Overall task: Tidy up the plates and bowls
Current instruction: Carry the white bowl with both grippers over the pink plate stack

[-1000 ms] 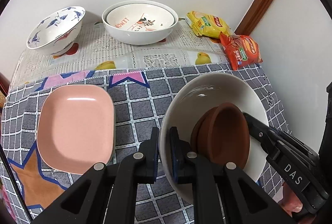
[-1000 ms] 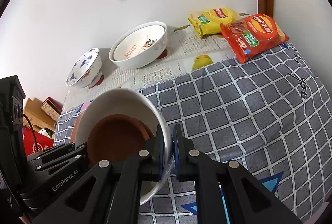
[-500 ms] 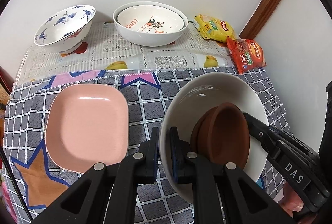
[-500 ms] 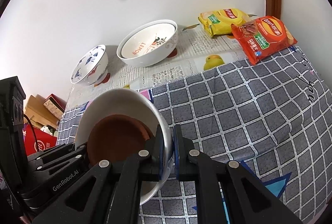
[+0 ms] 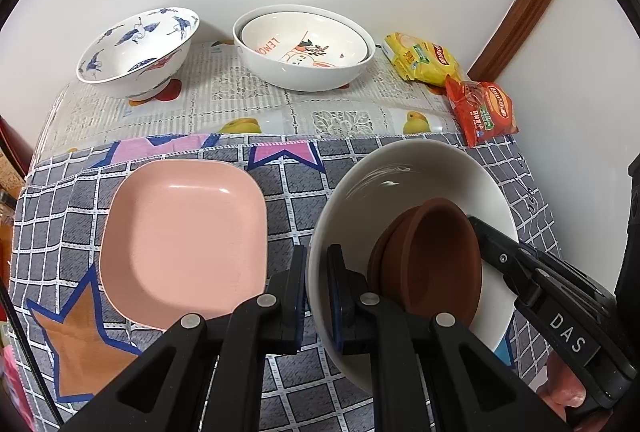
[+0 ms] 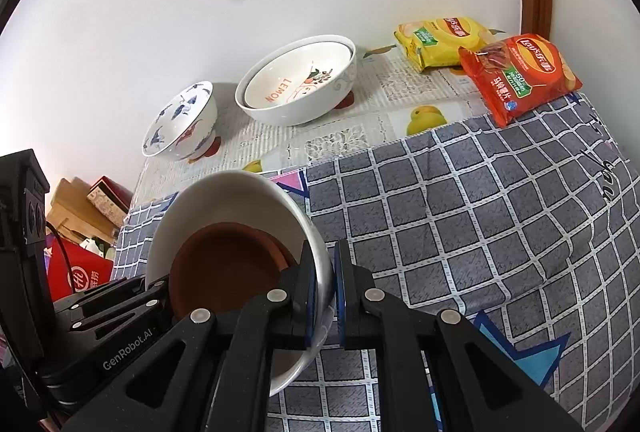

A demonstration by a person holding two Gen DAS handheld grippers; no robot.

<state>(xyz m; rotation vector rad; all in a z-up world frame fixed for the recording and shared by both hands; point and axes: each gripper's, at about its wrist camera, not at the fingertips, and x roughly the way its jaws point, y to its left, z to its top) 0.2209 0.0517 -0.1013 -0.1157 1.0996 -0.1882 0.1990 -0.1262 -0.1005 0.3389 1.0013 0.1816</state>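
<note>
Both grippers hold one white bowl [image 5: 404, 179] by its rim, tilted over the grey checked cloth. A brown dish [image 5: 432, 260] lies inside it. My left gripper [image 5: 318, 282] is shut on the bowl's left rim, one finger inside and one outside. In the right wrist view my right gripper [image 6: 333, 290] is shut on the opposite rim of the white bowl [image 6: 224, 195], with the brown dish [image 6: 228, 268] beside its inner finger. A pink square plate [image 5: 180, 236] lies flat on the cloth to the left of the bowl.
At the back by the wall stand a blue-and-white bowl [image 5: 136, 51] and two nested white bowls [image 5: 304, 51] marked LEMON. A yellow chip bag [image 5: 424, 61] and a red one [image 5: 484, 111] lie at the back right corner. Boxes [image 6: 80, 207] sit beyond the table's left edge.
The table's things have drifted right and down in the left wrist view and look slightly farther off. Both grips on the white bowl are unchanged.
</note>
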